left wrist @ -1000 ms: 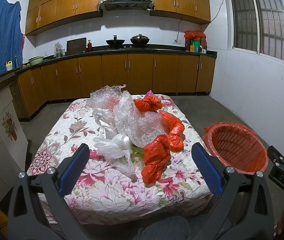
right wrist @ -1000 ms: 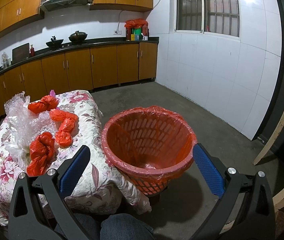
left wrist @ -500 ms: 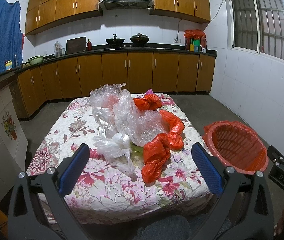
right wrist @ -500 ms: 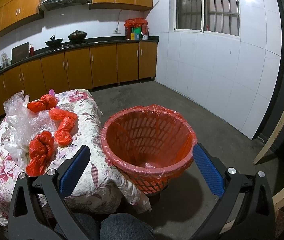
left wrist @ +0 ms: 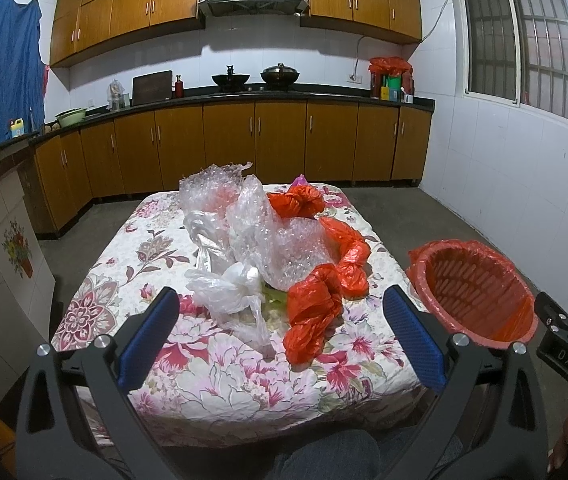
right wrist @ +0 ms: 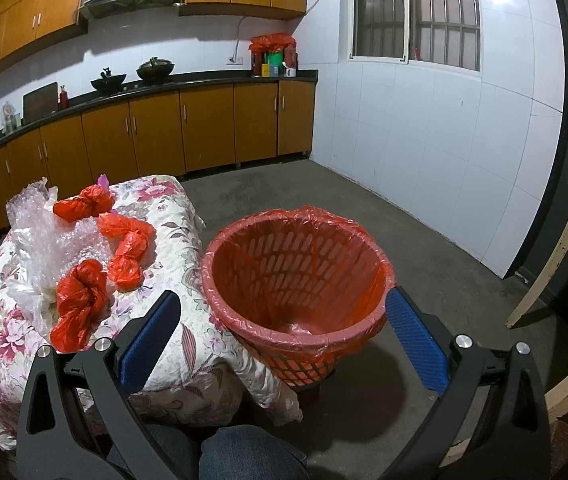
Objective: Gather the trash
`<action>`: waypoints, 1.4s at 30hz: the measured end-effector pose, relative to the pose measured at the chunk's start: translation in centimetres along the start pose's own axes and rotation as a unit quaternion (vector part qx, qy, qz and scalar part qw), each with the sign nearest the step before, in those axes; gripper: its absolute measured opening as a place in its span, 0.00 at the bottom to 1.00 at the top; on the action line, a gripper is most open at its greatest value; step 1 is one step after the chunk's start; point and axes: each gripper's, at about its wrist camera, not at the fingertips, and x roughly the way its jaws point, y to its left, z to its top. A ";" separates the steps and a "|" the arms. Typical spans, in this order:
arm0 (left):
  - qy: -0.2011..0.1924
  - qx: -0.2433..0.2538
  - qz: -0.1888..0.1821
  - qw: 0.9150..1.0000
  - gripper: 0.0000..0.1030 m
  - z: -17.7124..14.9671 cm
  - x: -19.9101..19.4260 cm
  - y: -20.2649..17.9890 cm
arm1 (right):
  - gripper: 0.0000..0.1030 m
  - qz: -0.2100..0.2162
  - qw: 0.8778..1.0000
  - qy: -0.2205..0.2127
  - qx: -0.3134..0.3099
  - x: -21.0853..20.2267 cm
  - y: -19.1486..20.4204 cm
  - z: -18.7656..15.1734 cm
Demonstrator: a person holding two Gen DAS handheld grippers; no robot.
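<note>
Left gripper (left wrist: 280, 332), jaws spread wide and empty, hovers over the near edge of the floral-clothed counter (left wrist: 212, 368). The trash lies along the counter's middle: bubble wrap (left wrist: 284, 248), a white plastic bag (left wrist: 232, 288) and red plastic bags (left wrist: 312, 304). Right gripper (right wrist: 282, 332), jaws likewise spread and empty, frames the red-lined waste basket (right wrist: 296, 276), which stands on the floor just beside the counter's right edge.

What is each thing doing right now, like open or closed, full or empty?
Left gripper: open, holding nothing.
Right gripper: open, holding nothing.
Red slatted plastic basket with red liner: upright, nearly empty.
Crumpled red plastic bags: lying on the table.
Clear bubble wrap: heaped, uncollected.
White plastic bag: crumpled on the table.
Wooden cabinet doors: shut.
</note>
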 end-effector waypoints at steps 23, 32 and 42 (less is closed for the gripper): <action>0.059 -0.071 0.060 0.994 0.96 -1.8 5.8 11.0 | 0.98 0.172 0.982 0.045 -0.062 5.8 11.4 0.2; 0.067 -0.092 0.070 0.991 0.96 -2.4 7.2 14.3 | 0.96 0.205 0.971 0.095 -0.079 10.4 18.1 -1.3; 0.072 -0.098 0.055 0.991 0.96 -2.4 8.6 14.5 | 0.64 0.202 0.964 0.122 -0.124 13.2 21.2 -3.0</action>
